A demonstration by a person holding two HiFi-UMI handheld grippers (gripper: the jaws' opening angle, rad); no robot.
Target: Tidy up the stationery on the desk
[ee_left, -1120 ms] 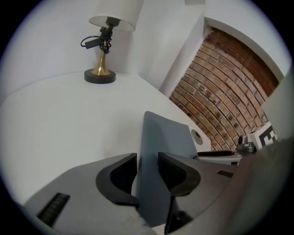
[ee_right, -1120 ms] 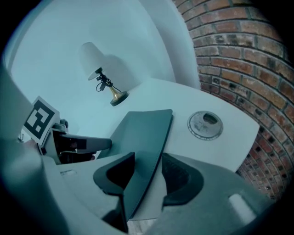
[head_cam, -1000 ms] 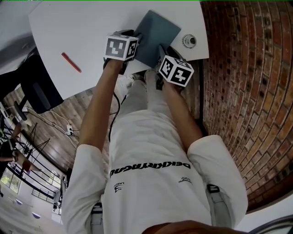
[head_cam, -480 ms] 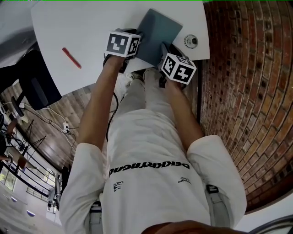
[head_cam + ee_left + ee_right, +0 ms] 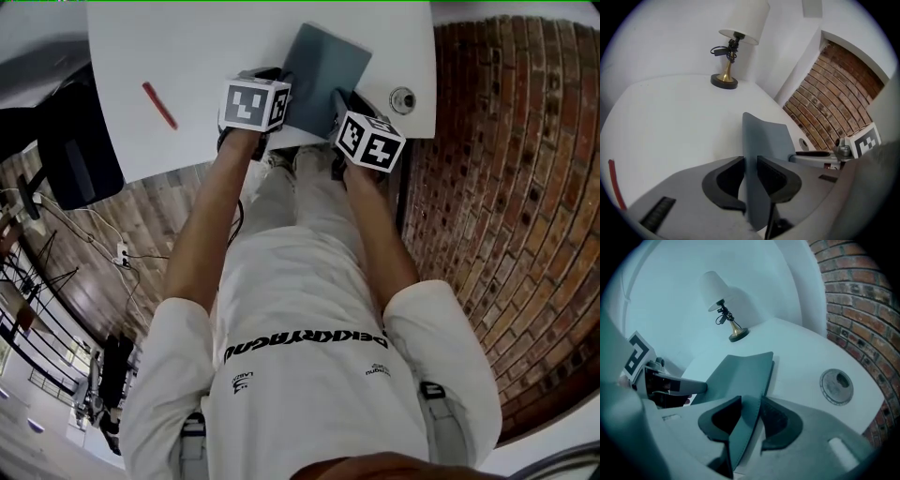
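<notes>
At the near right edge of the counter (image 5: 206,56): one slate-blue notebook (image 5: 323,70), thin and flat-covered. Its near edge lies about level with the counter's near edge, and its far corner is turned toward the wall.

Hold: the left claw (image 5: 750,165) is clamped on the notebook's near left part and the right claw (image 5: 749,414) on its near right part. In each gripper view the pads sit against both faces of the cover.

Change: both claws have just been closing with the notebook between them; a second ago they stood wider about the same edge. Judged, the two-handed grasp is now made and a lift or carry comes next. Whether the notebook has left the surface cannot be told.

Other items:
- Red pen (image 5: 159,105), loose on the left of the counter, well apart from the notebook and untouched. It is likely the next thing to tidy.
- Round cable port (image 5: 403,99), set in the counter just right of the notebook.
- Table lamp (image 5: 733,51), white shade and brass base, on the far side.
- Brick wall (image 5: 506,187), close along the right.

Obstructions: nothing lies on the notebook. Judged, the wall leaves little room to swing it rightward.
</notes>
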